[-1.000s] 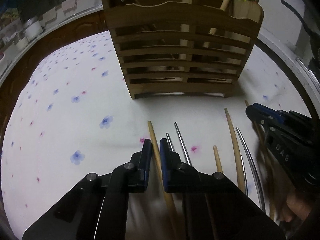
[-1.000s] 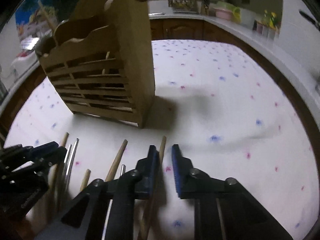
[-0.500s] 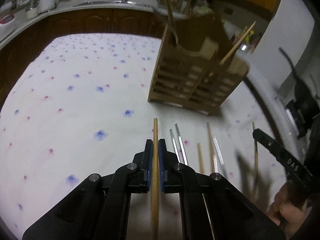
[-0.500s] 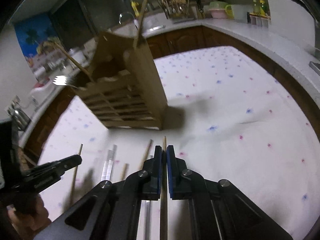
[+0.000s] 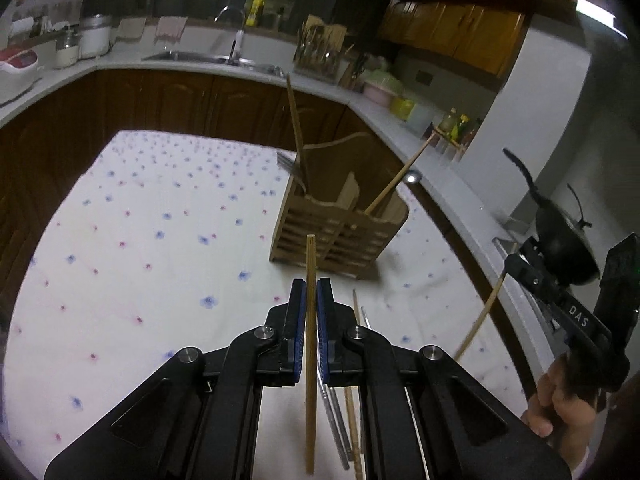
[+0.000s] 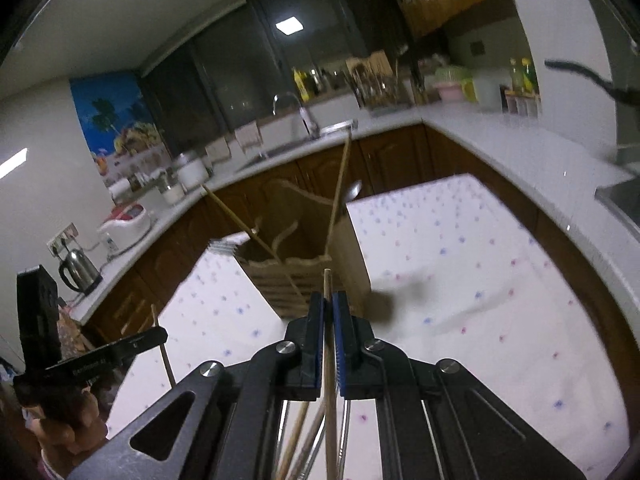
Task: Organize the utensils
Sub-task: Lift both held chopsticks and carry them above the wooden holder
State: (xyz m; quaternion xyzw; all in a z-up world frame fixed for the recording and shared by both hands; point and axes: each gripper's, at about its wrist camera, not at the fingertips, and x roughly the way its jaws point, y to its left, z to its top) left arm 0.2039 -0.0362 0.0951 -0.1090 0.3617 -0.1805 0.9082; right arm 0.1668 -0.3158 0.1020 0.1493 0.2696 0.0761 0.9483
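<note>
My left gripper (image 5: 311, 292) is shut on a wooden chopstick (image 5: 310, 340), held in the air above the table. My right gripper (image 6: 328, 304) is shut on another wooden chopstick (image 6: 329, 380), also lifted; it shows in the left wrist view (image 5: 516, 268) with its chopstick (image 5: 480, 320) hanging down. The wooden slatted utensil holder (image 5: 340, 236) stands on the flowered tablecloth (image 5: 160, 260) ahead, with a fork and chopsticks standing in it; it also shows in the right wrist view (image 6: 304, 280). Several chopsticks, wooden and metal (image 5: 340, 420), lie on the cloth below my left gripper.
A white kitchen counter (image 5: 120, 64) with a sink, jars and a utensil rack runs behind and to the right of the table. A black wok (image 5: 564, 248) sits on the counter at right. A kettle (image 6: 78, 268) and a rice cooker stand at left.
Both grippers closed on a chopstick each and have risen well above the table. The holder now looks farther and lower in both views.
</note>
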